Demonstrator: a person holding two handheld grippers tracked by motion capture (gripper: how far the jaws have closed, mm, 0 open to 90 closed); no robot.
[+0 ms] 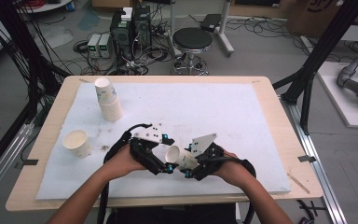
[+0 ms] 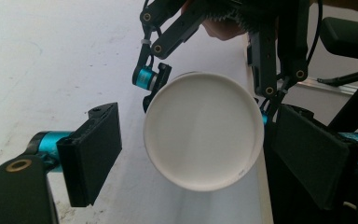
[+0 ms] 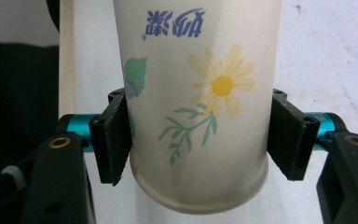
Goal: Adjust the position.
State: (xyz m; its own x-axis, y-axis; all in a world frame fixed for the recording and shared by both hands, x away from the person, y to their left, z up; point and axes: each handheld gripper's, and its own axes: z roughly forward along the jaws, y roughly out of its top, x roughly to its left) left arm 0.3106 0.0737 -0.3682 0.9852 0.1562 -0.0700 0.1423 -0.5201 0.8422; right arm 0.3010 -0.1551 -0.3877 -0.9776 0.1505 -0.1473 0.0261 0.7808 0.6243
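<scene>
Here, paper cup (image 3: 200,102) clamped in right gripper (image 3: 200,140), between left gripper's (image 2: 186,149) parted jaws

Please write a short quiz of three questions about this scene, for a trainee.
1. True or false: the right gripper holds a paper cup between its pads.
2. What flower is printed on that cup?
A. red rose
B. yellow daisy
C. blue tulip
3. Complete: the left gripper has its jaws ____ around the cup's base.

Key: 1 true; 2 B; 3 open. Elsewhere on the table: a cup stack and a single cup.
</scene>
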